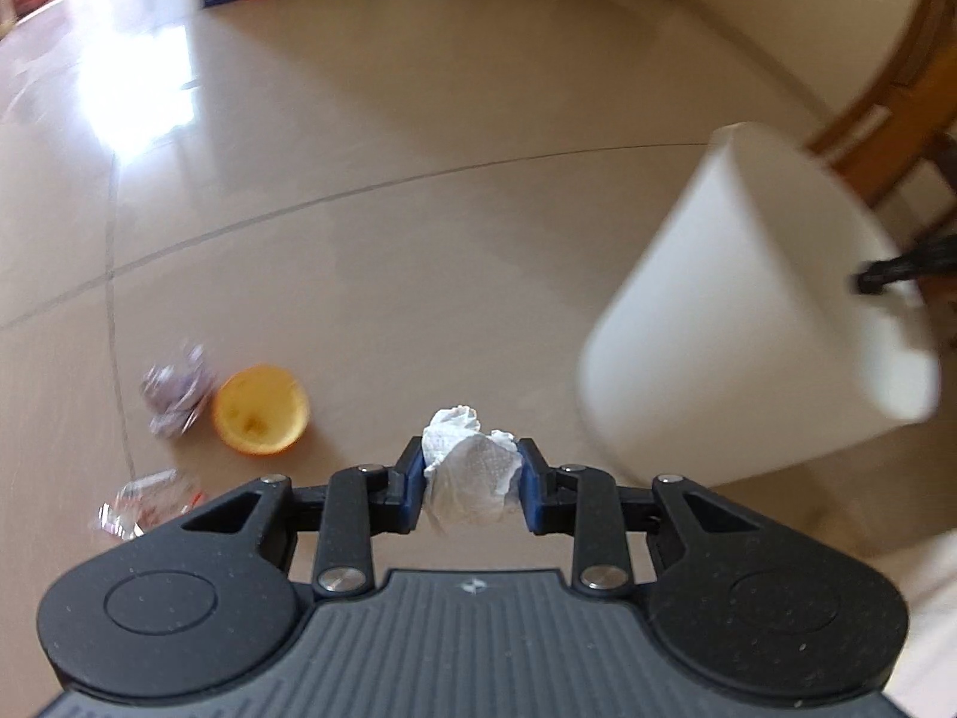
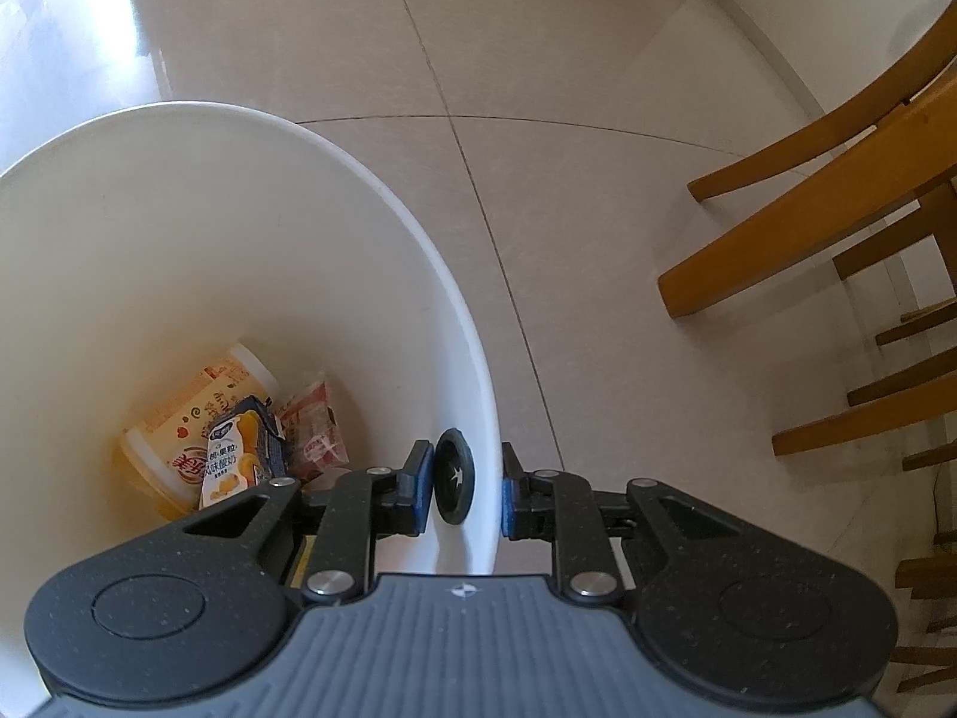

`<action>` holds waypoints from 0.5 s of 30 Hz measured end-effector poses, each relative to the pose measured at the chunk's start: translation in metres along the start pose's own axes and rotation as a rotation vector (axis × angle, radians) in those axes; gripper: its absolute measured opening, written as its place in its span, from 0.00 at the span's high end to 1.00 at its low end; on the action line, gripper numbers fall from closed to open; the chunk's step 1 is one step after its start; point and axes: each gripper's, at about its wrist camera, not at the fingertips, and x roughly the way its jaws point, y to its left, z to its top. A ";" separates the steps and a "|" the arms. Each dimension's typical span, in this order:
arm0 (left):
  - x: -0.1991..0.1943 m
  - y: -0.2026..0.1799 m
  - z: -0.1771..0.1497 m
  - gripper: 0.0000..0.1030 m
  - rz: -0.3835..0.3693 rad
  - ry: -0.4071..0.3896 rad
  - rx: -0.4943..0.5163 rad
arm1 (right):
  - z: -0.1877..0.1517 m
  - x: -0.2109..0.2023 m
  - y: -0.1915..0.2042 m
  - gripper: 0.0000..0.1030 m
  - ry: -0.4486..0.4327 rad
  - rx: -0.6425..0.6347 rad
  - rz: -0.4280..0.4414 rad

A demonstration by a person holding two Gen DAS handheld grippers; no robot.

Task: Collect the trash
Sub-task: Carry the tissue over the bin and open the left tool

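In the left wrist view a crumpled white paper tissue (image 1: 469,466) — soft, dimpled and creased — is pinched between the blue pads of the left gripper (image 1: 472,487), at lower centre of the frame, above the glossy beige floor tiles (image 1: 418,227). The gripper's black arms are matte and speckled, with bright metal pins at the joints.

At lower left of that frame three pieces of trash lie on the floor: a hollow half orange peel (image 1: 261,410), round and cup-shaped with a pale pithy inside; just left of it a crinkled purplish foil wrapper (image 1: 176,398), blurred; and below them a clear plastic wrapper with red print (image 1: 143,508). At right a smooth white plastic bin (image 1: 753,323), tapered and round, is seen tilted and blurred.

In the right wrist view the wall of the white bin (image 2: 472,359) is clamped between the pads of the right gripper (image 2: 463,493) at lower centre, one pad inside against a black rubbery disc (image 2: 454,475), the other outside. At the bottom of the bin, in the lower left, lie an orange-and-white printed cup (image 2: 191,419), a small drink carton (image 2: 239,455) and a reddish plastic packet (image 2: 314,425). Curved wooden chair legs (image 2: 807,227) fill the right edge.
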 end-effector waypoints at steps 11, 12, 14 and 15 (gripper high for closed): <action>-0.046 -0.135 0.082 0.71 -0.262 -0.075 0.263 | -0.001 0.000 0.002 0.76 -0.002 -0.001 -0.002; -0.044 -0.147 0.087 0.71 -0.282 -0.081 0.272 | 0.000 0.000 0.001 0.76 -0.002 -0.003 -0.003; -0.034 -0.167 0.094 0.69 -0.301 -0.091 0.289 | 0.000 0.000 0.001 0.76 -0.003 -0.004 -0.001; -0.027 -0.173 0.096 0.60 -0.314 -0.090 0.296 | 0.000 0.000 0.001 0.76 -0.003 -0.004 0.000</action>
